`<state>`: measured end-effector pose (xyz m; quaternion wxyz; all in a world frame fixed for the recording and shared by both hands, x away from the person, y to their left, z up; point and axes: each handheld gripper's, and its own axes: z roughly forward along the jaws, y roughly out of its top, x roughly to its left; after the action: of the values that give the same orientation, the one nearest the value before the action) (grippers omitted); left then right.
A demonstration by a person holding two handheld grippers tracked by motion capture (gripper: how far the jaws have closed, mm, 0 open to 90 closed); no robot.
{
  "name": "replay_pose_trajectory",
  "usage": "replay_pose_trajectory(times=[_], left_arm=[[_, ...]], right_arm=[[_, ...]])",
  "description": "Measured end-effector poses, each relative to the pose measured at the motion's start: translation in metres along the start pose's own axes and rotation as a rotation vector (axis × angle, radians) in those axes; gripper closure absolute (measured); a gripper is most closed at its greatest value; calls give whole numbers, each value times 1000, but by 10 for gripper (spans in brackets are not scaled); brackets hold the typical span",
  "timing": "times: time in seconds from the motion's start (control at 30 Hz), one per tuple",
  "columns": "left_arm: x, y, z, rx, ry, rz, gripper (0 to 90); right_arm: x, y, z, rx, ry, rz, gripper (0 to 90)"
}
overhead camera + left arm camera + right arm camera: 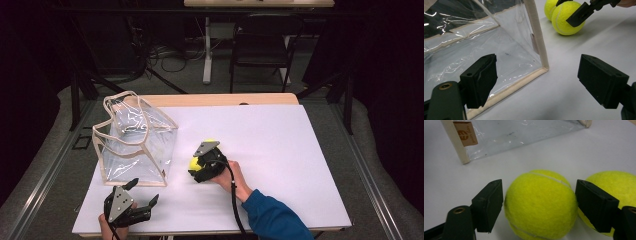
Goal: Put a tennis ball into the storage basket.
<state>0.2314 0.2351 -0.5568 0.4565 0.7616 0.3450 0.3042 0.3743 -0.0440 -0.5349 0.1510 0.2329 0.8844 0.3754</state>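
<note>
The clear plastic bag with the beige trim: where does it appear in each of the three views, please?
High view: the clear bag stands at the table's left, above the left gripper.
Left gripper view: it covers the upper left; its bottom corner points at centre.
Right gripper view: it lies along the top edge, with a brown label at the left.
Shared landmark: the nearer tennis ball.

bag (134, 145) left on table (280, 135), two balls (541, 205) just right, left gripper (132, 197) in front
</note>
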Motion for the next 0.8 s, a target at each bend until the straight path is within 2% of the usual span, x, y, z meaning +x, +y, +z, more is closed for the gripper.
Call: replay_pose_trajectory(times=[0.23,0.5,0.7,0.8], left_arm=[[0,0,0,2,-1,1,163],[0,0,0,1,-3,0,162],[0,0,1,0,-2,-3,163],[1,0,1,-3,4,-3,162]], right_arm=[[0,-2,2,5,-5,30,261],[0,-2,-1,-9,-4,41,272],[2,1,-6,-27,-1,19,273],[2,1,-7,-34,3,23,273]])
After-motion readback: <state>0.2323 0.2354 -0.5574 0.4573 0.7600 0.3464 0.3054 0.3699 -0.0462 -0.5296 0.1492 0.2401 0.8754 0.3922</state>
